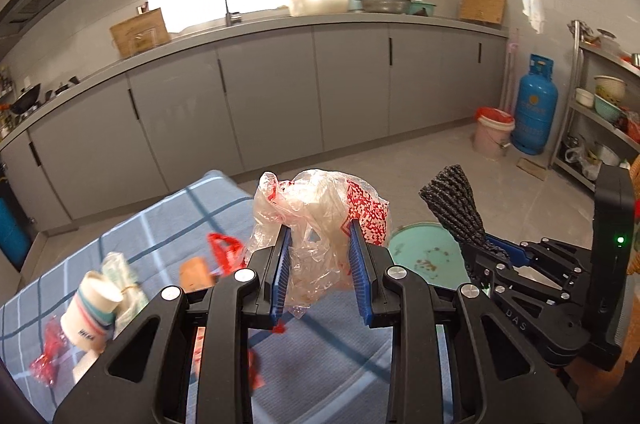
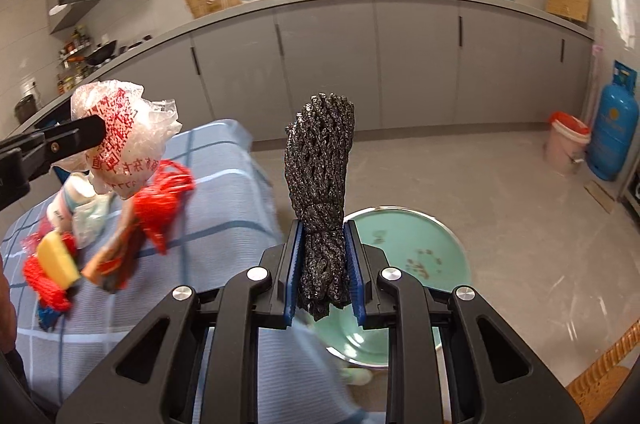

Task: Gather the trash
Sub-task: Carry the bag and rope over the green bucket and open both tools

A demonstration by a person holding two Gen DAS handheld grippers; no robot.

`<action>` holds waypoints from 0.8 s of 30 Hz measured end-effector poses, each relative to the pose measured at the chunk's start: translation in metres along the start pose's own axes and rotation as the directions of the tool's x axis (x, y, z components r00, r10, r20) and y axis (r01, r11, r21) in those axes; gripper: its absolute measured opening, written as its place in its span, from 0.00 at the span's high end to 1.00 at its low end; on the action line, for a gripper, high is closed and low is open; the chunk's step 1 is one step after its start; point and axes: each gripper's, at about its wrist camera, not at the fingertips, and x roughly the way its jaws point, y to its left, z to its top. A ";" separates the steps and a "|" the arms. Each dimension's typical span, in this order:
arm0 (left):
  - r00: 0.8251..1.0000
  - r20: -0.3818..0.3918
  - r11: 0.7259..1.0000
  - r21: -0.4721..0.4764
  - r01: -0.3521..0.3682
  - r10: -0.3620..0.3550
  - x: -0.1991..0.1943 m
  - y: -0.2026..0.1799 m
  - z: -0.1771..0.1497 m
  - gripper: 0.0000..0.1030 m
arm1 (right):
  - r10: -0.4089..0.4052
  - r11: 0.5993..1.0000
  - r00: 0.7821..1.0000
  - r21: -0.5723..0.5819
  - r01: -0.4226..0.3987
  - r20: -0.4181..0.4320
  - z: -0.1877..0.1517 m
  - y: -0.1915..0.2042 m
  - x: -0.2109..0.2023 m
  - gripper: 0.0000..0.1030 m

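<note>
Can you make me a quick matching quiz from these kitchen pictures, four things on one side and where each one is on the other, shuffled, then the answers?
Things:
1. crumpled plastic bag
2. black rope bundle
3. paper cup
4. blue gas cylinder

Places:
A. on the checked blue cloth
B. standing on the floor by the metal shelf
C. between the fingers of the right gripper
D. between the fingers of the left gripper

Pairs: 1-D, 2-C, 3-A, 4-B
</note>
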 end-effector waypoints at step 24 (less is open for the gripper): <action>0.983 -0.125 0.986 0.077 0.145 -0.135 0.119 -0.079 0.004 0.50 | -0.093 0.992 0.991 0.073 0.100 -0.094 -0.012 -0.094 0.079 0.67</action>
